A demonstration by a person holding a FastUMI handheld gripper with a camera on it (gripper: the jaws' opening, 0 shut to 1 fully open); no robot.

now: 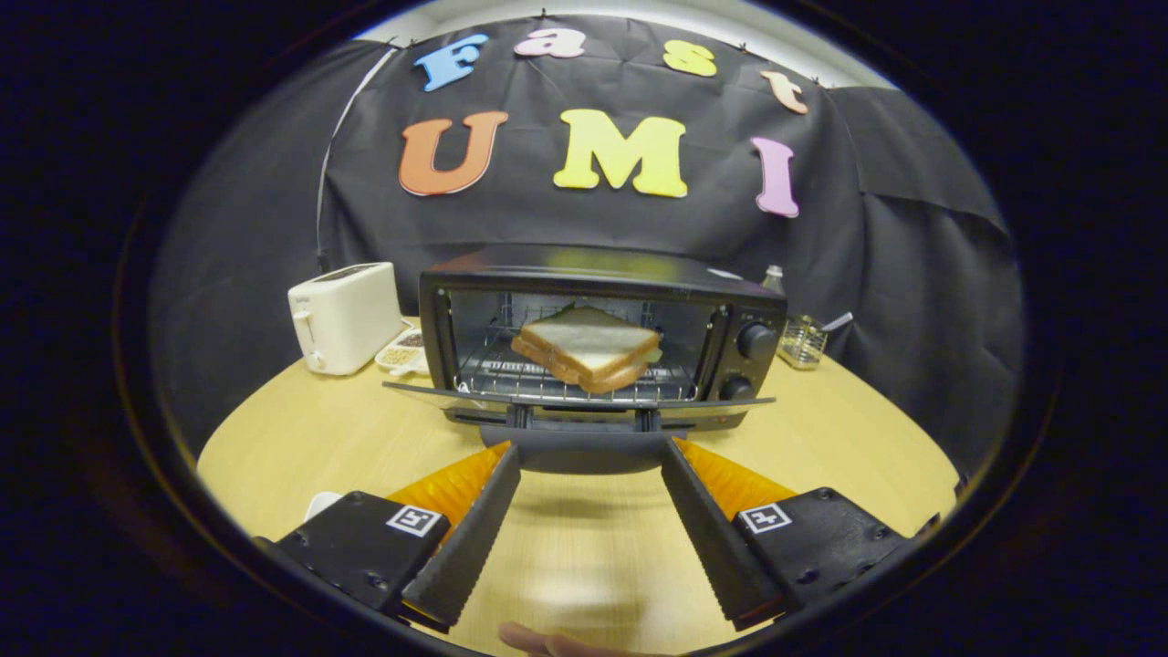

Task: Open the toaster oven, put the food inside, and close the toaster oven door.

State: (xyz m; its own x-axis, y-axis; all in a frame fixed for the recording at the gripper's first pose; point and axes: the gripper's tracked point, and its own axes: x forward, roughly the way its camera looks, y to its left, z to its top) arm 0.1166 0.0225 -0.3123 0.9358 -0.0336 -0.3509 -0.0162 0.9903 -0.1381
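The black toaster oven stands on the wooden table, beyond my fingers. Its glass door is folded down flat toward me. A sandwich of white bread slices lies on the wire rack inside, slightly tilted. The door's dark handle sits just ahead, level with my fingertips. My gripper is open wide, with one fingertip near each end of the handle. I cannot tell whether the fingers touch it.
A white pop-up toaster stands left of the oven, with a small dish of grains beside it. A glass jar with a spoon and a bottle stand to the oven's right. A person's fingertip shows below my fingers.
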